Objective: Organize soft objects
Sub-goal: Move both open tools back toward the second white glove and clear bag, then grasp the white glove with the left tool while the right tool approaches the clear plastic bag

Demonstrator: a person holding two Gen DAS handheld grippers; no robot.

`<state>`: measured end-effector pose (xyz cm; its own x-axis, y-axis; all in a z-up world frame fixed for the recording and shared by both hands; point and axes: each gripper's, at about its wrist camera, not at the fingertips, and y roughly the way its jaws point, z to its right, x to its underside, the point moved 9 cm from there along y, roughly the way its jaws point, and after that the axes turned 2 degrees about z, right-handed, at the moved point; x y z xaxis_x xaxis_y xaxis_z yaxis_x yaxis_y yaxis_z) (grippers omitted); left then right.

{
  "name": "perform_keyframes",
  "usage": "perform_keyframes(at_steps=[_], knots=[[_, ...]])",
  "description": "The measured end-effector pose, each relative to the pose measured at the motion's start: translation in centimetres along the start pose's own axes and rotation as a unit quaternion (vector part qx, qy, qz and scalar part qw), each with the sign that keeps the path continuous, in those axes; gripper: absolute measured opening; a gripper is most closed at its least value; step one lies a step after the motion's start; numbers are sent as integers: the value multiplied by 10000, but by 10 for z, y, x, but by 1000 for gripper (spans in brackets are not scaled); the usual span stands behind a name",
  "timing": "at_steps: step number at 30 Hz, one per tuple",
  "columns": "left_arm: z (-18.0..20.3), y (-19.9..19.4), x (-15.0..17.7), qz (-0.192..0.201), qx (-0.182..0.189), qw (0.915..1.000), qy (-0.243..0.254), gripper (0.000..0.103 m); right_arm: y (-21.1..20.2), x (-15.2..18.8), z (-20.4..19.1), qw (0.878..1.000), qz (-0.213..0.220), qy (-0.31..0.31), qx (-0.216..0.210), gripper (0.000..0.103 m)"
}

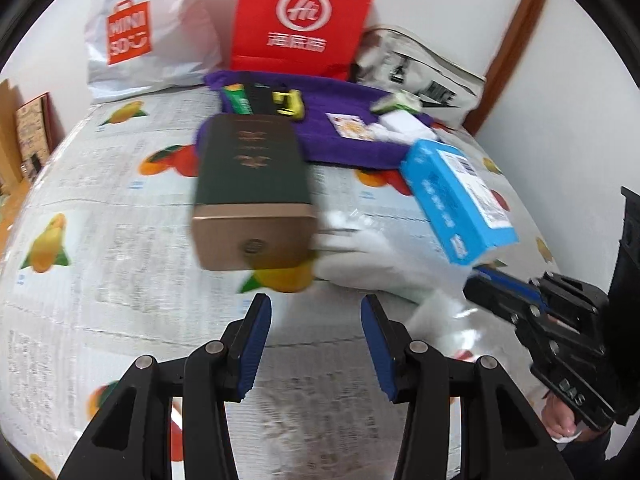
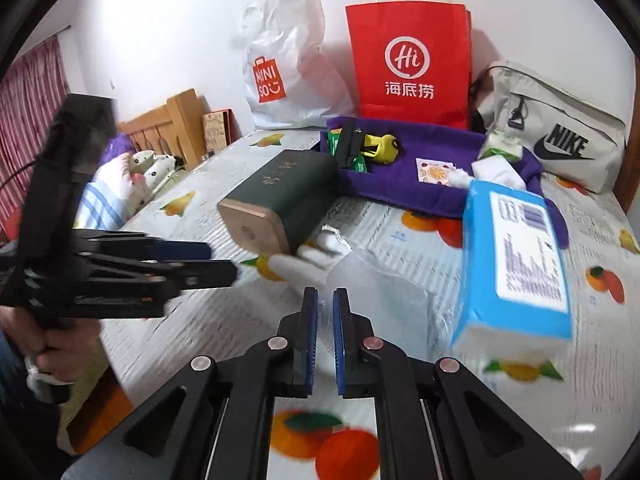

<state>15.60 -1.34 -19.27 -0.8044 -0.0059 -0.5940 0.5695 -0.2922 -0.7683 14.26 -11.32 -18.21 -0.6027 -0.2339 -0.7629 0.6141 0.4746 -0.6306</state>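
A white glove (image 1: 372,260) in a clear plastic bag lies on the fruit-print tablecloth, between a dark green box (image 1: 250,188) and a blue tissue pack (image 1: 456,196). My left gripper (image 1: 316,308) is open and empty, just in front of the glove. My right gripper (image 2: 325,300) is shut on the clear plastic bag (image 2: 380,300) holding the glove (image 2: 304,264). The right gripper (image 1: 480,280) also shows in the left wrist view, at the bag's right end. A purple cloth (image 2: 440,176) lies behind with small items on it.
A white Miniso bag (image 2: 288,76), a red paper bag (image 2: 408,64) and a grey Nike bag (image 2: 560,136) stand along the wall. On the purple cloth lie a yellow tape measure (image 2: 382,146), green packets and tissue packs. A bed with pillows is at the left.
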Motion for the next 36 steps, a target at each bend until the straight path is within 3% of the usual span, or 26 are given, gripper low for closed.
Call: perform_keyframes(at_steps=[4,8,15,20,22,24,25,29,31,32,36], knots=[[25,10,2,-13,146,9996,226,45,-18,22,6,9999,-112,67,14,7],[45,20,0,-15,307,9989,348,54,-31,54,17,9991,-359,169,122,7],[65,38,-9,-22,275,9983,510,62,-48,100,63,9949,-697,547,491,7],[74,59,-12,-142,141,9980,594,65,-53,110,83,9933,-773,656,561,9],[77,66,-11,-178,55,9977,653,68,-54,108,86,9943,-693,610,534,17],[78,76,-9,-274,-60,9971,703,70,-53,103,88,9951,-561,578,567,49],[78,81,-8,-321,-132,9968,726,70,-54,101,89,9954,-486,583,589,56],[80,90,-7,-285,-381,9950,884,71,-45,87,92,9966,-227,643,467,65],[79,92,-10,-219,-529,9939,940,61,-36,82,95,9965,-184,643,505,68],[79,92,-11,-178,-557,9929,1036,49,-32,80,97,9965,-181,629,528,68],[78,89,-10,-230,-399,9932,1069,27,-18,75,99,9964,-198,618,537,73]])
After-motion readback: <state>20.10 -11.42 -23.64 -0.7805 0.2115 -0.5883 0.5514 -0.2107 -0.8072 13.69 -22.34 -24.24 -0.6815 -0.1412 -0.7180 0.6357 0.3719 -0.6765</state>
